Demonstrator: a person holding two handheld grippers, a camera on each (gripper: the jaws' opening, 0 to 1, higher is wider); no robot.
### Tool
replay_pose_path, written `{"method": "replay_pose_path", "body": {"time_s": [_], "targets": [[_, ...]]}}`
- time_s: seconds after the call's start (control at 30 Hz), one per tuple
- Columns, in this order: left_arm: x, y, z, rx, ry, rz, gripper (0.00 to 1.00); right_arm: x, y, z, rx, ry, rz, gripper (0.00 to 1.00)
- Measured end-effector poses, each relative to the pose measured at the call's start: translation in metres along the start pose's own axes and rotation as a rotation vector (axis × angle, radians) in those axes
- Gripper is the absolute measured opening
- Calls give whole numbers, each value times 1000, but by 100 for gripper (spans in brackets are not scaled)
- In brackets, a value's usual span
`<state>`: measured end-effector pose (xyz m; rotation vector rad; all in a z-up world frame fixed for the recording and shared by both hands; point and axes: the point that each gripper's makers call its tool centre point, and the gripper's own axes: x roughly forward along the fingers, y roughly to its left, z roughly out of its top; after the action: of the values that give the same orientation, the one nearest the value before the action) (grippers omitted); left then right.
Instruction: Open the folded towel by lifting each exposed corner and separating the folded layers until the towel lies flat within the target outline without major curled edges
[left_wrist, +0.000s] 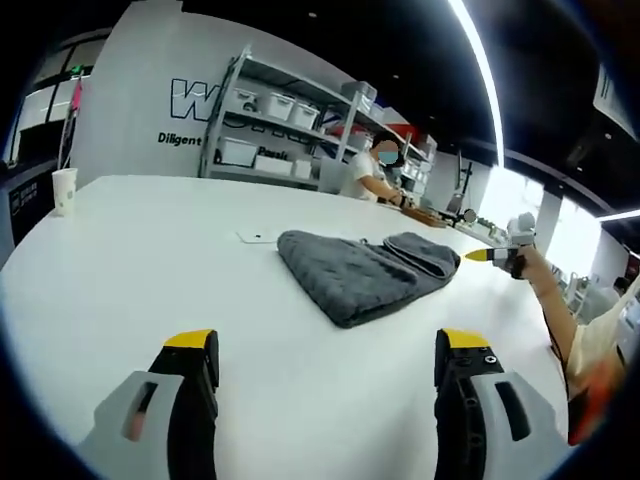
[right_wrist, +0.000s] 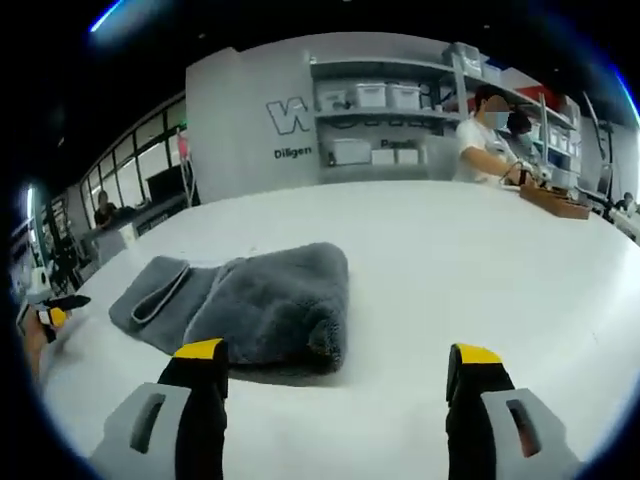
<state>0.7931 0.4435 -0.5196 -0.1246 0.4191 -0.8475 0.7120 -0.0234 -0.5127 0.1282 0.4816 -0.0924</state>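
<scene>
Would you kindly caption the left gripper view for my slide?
Open left tool faces a folded grey towel on a white table.

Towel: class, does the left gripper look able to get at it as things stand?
Probably yes: the left gripper is open, aimed at the grey towel, with bare white table between them.
</scene>
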Motion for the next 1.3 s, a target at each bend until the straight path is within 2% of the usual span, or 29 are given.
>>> {"method": "replay_pose_path", "body": {"time_s": [0.17,0.4,0.5,0.53,0.57,0.63,0.8,0.93,1.07,1.3], "targets": [[2,-4,-2,14,8,9,88,-1,6,-7,-42,51,2,97],[7,-16,-3,53,23,5,88,-3,15,-10,-64,78,21,99],[10,-20,-5,101,52,8,89,-2,22,-9,-75,83,40,99],[11,-20,-4,115,55,21,89,-2,23,-9,-80,84,40,99],[13,-21,-3,118,57,24,89,-1,27,-10,-132,91,42,99],[15,-24,0,116,54,21,89,0,32,-14,-183,121,44,99],[23,-36,14,150,54,7,89,4,47,-12,-187,113,83,99],[38,-48,23,194,64,-11,90,6,53,-16,-202,134,102,99],[55,-63,23,247,98,-29,90,7,56,-16,-220,139,116,99],[82,-97,27,272,86,-100,89,6,49,-16,-198,134,104,99]]}}
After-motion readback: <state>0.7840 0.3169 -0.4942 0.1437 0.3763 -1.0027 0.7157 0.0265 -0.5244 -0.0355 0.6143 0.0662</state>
